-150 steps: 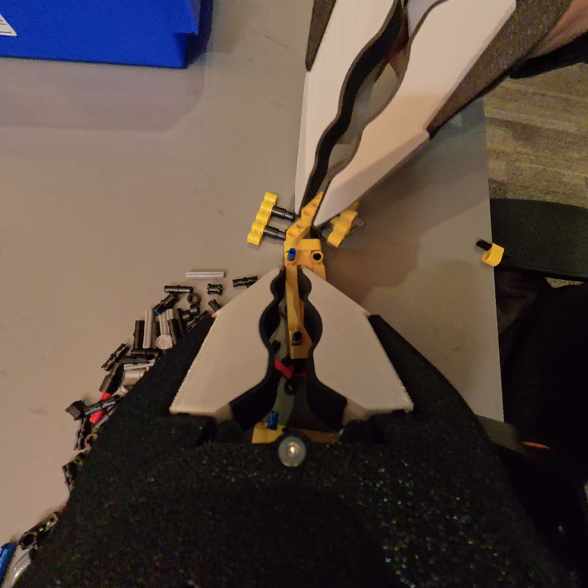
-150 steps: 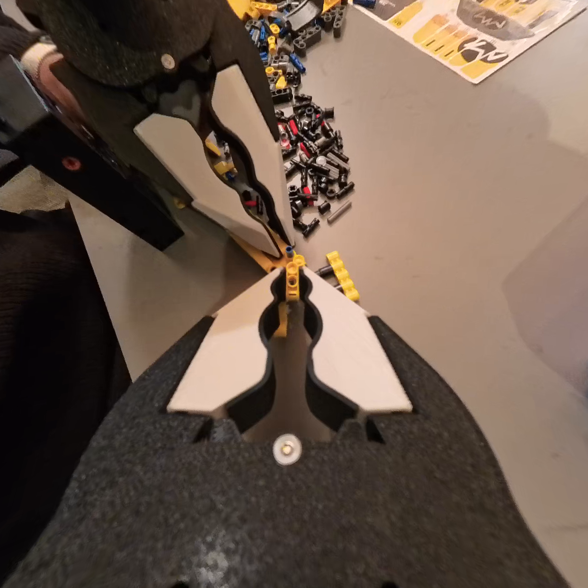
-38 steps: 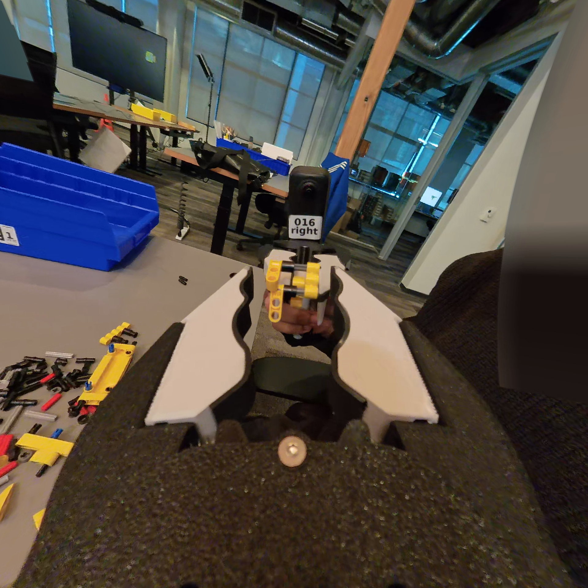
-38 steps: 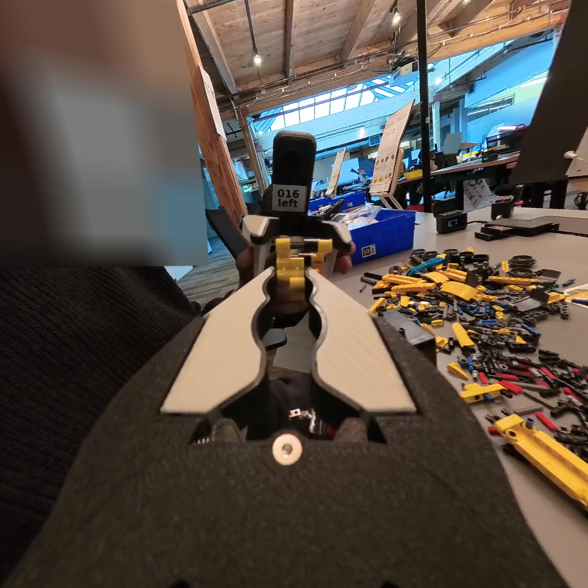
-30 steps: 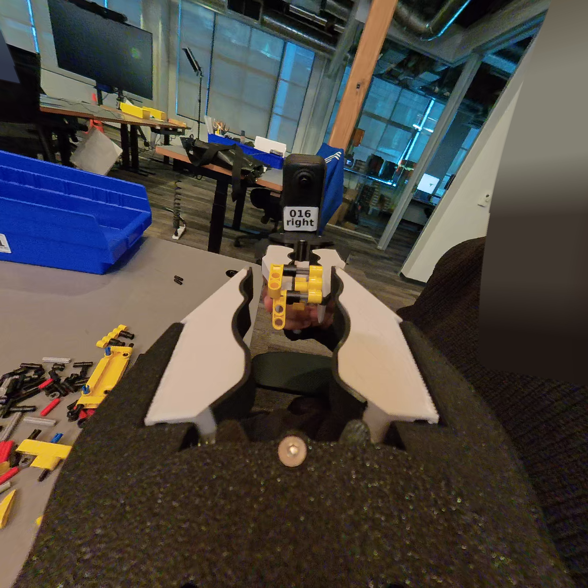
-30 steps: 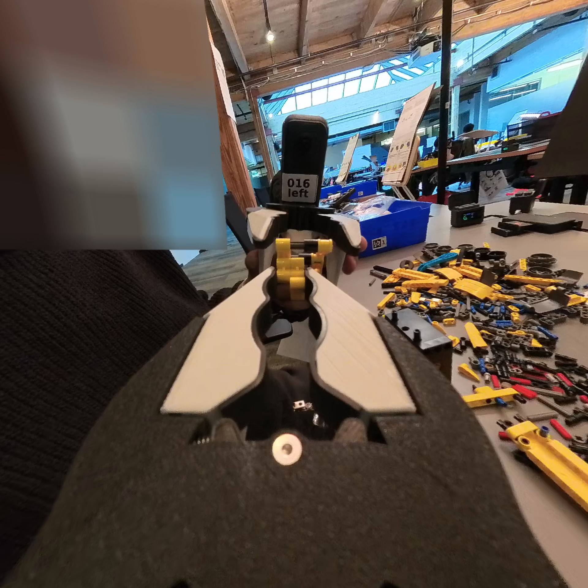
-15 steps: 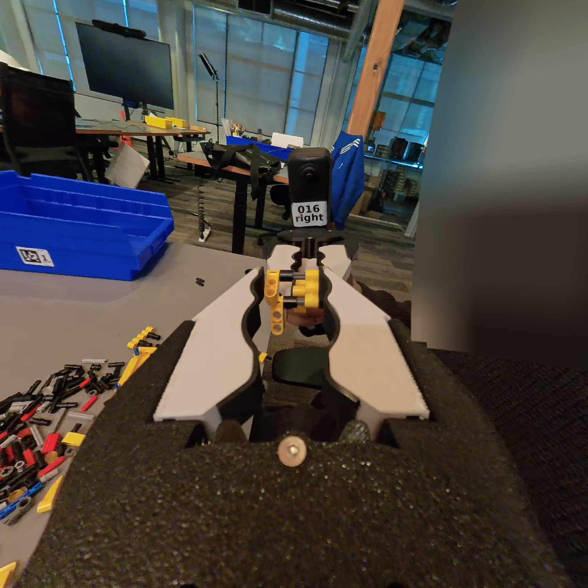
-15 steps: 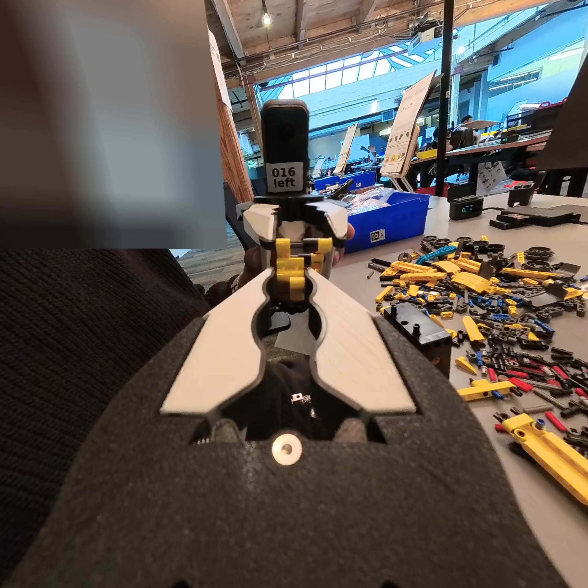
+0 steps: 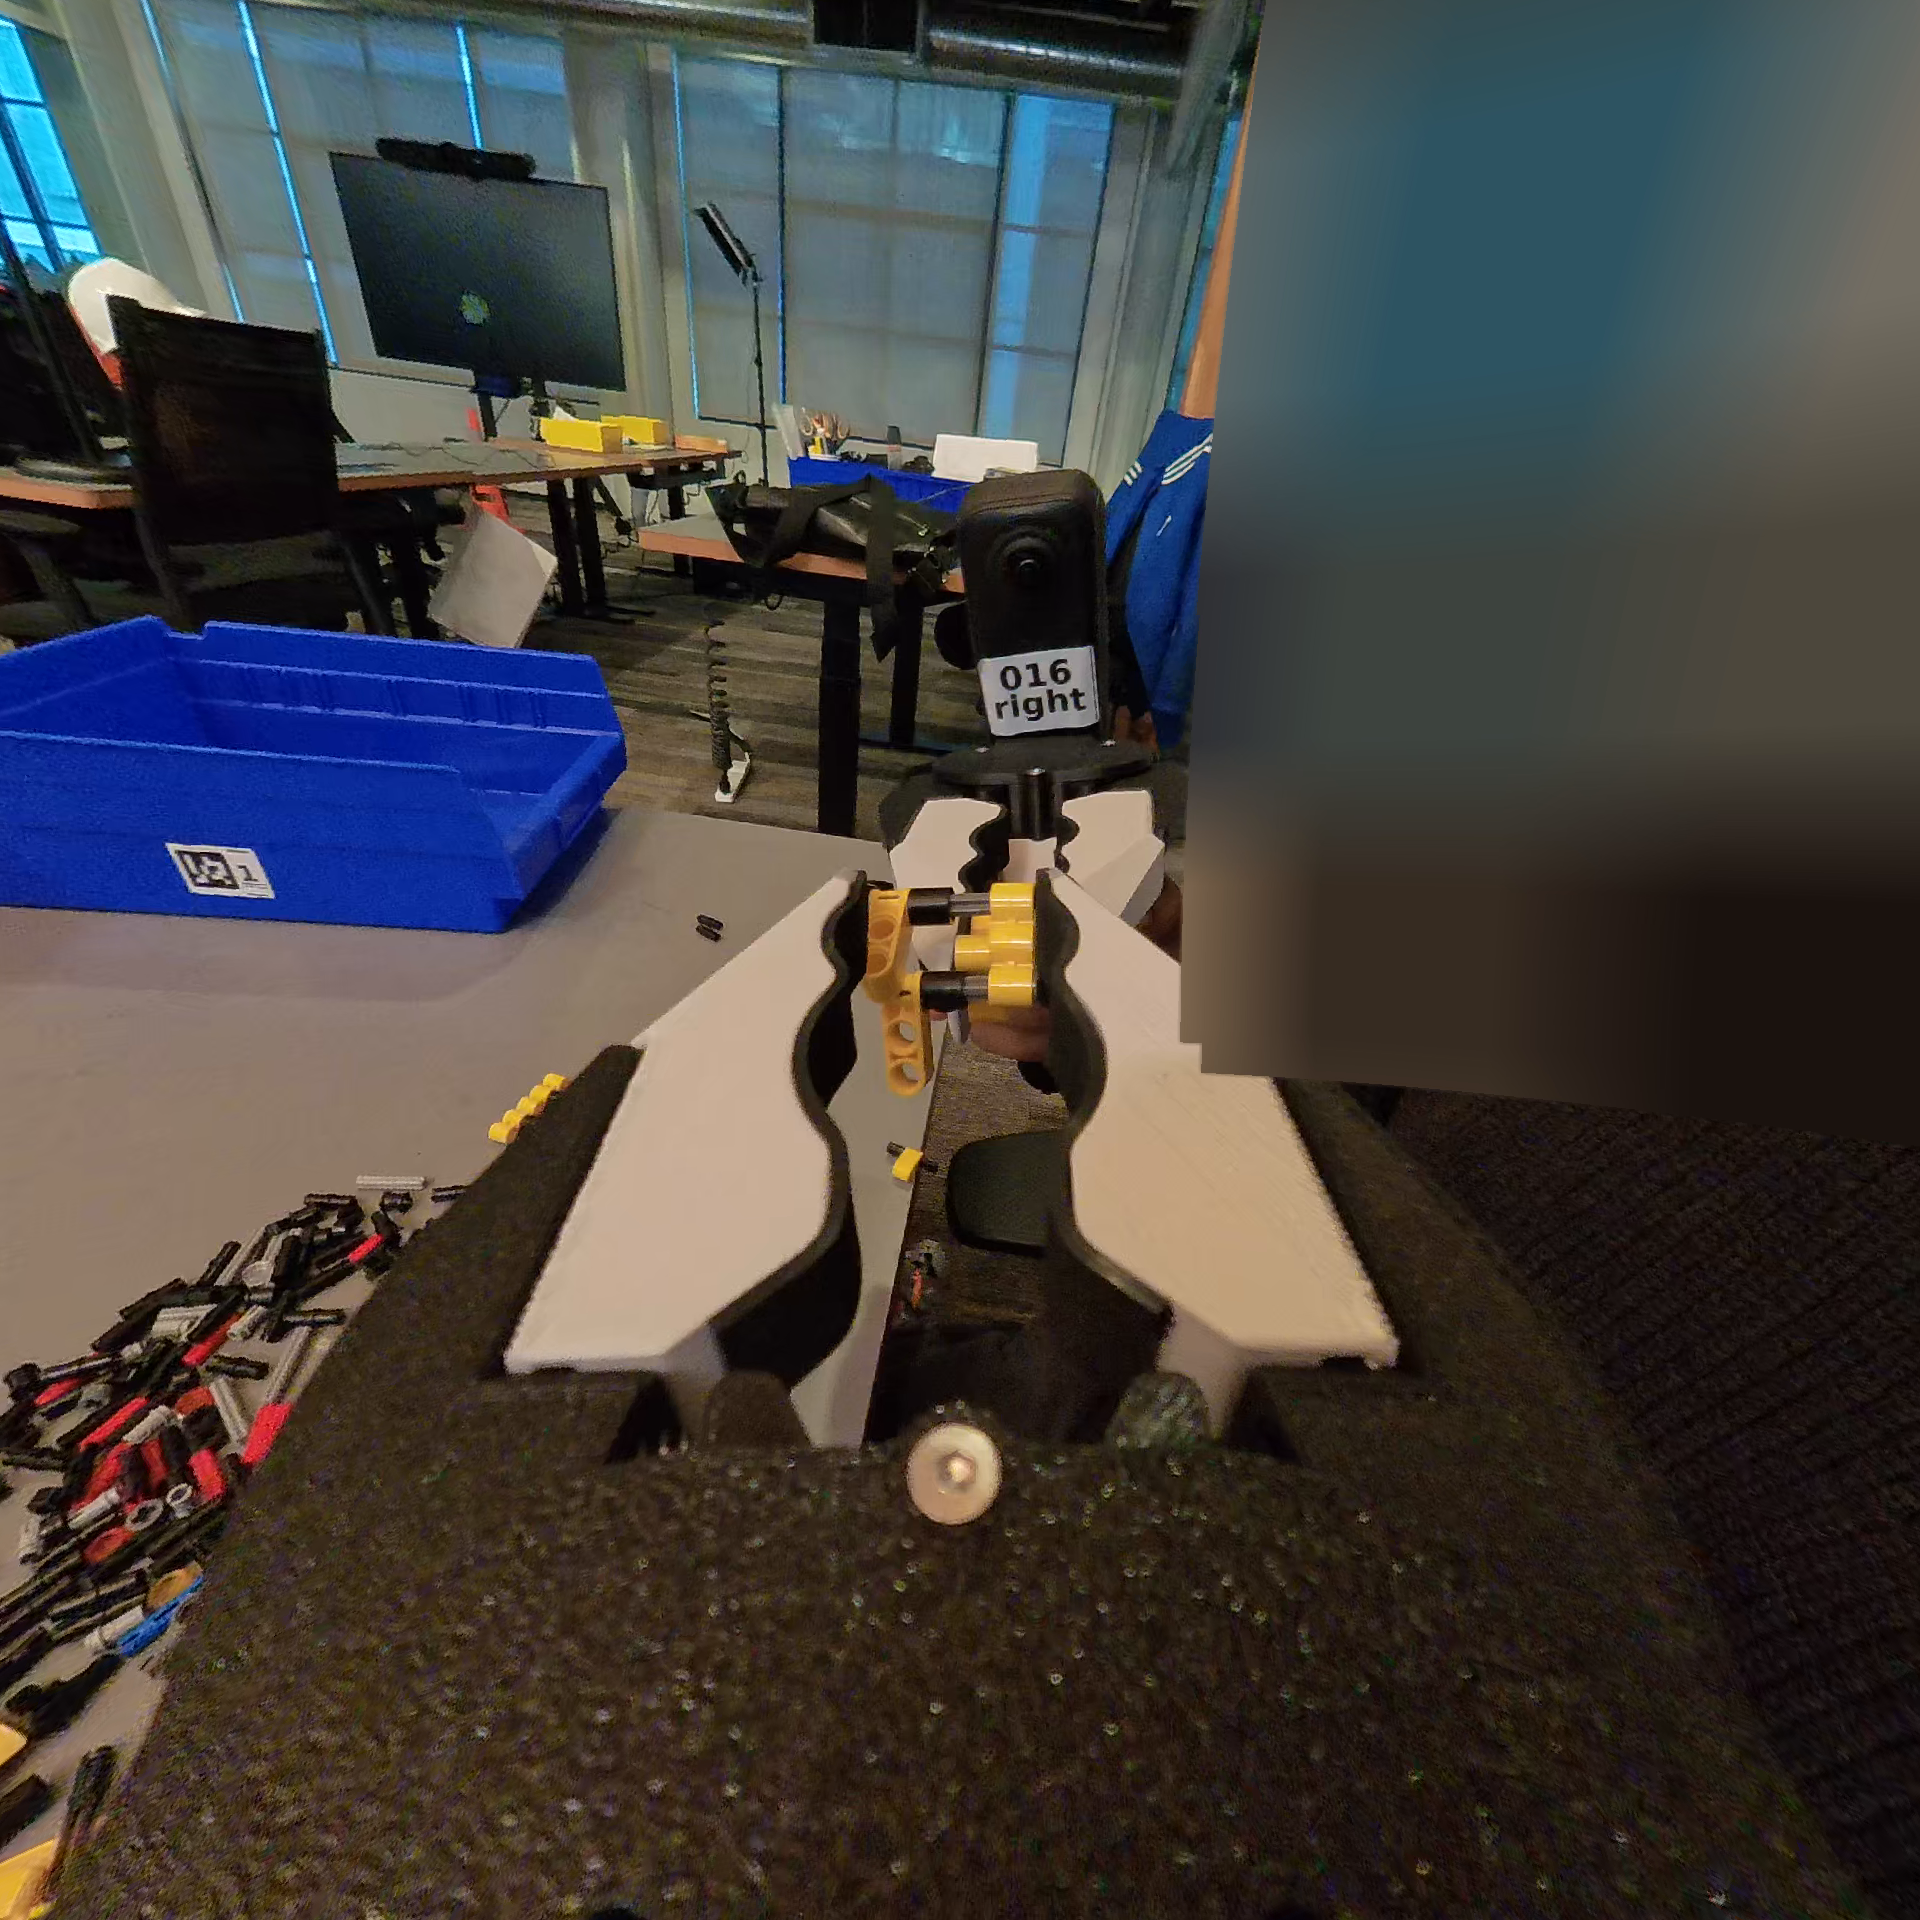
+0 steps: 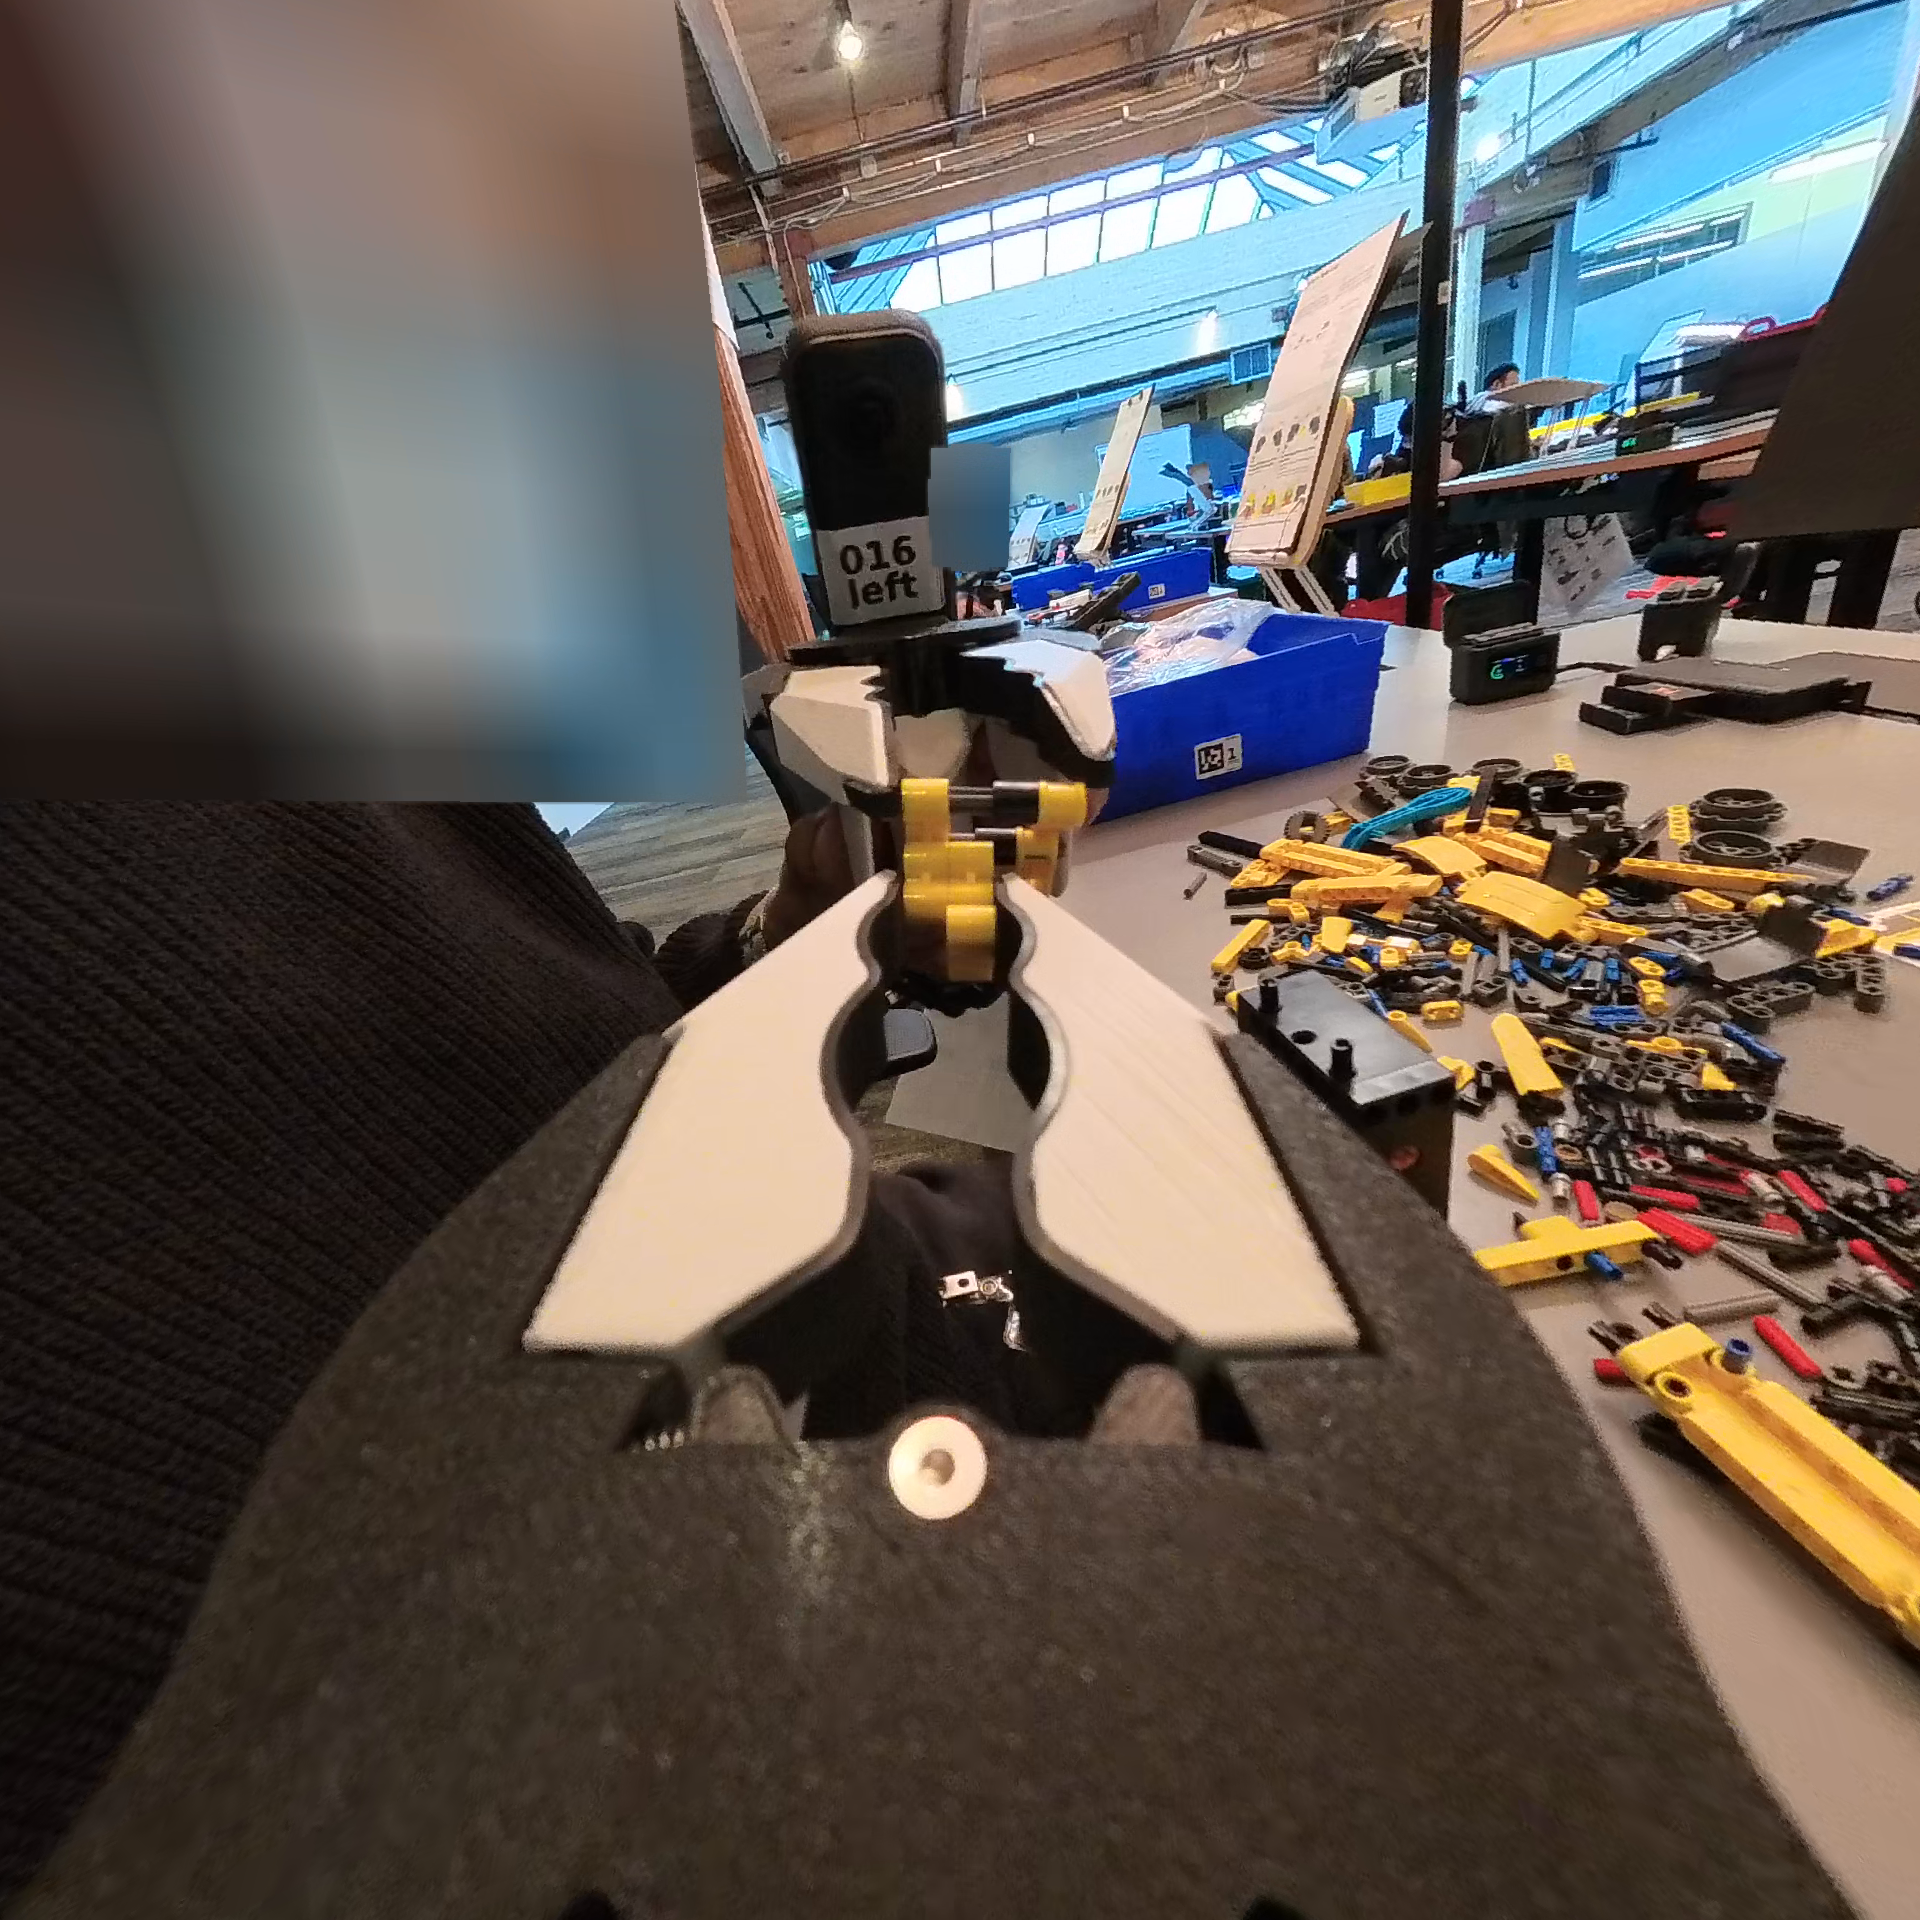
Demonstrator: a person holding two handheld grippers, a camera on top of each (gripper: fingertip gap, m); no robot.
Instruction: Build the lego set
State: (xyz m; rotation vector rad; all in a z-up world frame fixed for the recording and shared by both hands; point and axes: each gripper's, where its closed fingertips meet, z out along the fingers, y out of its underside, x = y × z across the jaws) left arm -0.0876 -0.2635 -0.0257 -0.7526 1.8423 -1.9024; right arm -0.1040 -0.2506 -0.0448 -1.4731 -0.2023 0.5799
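Note:
A small yellow assembly (image 9: 951, 961), two yellow beam pieces joined by two black pins, is held in the air above the table's edge. My left gripper (image 9: 951, 904) is shut on it across its width, one pad on each yellow piece. My right gripper (image 10: 948, 904) faces the left one and is shut on one of the yellow pieces (image 10: 940, 883). The right gripper also shows in the left wrist view (image 9: 1023, 868) behind the assembly. The left gripper shows in the right wrist view (image 10: 977, 795), clamping the ends of the pinned pieces.
A grey table (image 9: 312, 1018) carries a blue bin (image 9: 312, 769) and a pile of black and red pins (image 9: 156, 1382). The right wrist view shows a heap of yellow and black parts (image 10: 1558, 935), a black block (image 10: 1340, 1049), a long yellow beam (image 10: 1787, 1444) and another blue bin (image 10: 1236, 707). A dark sweater lies below both grippers. Less than 4 cm separates the two grippers' tips.
Five seconds ago both grippers worked low over the table; now they hold the assembly in the air, facing each other. Over the last second the left gripper's fingers have closed in on it.

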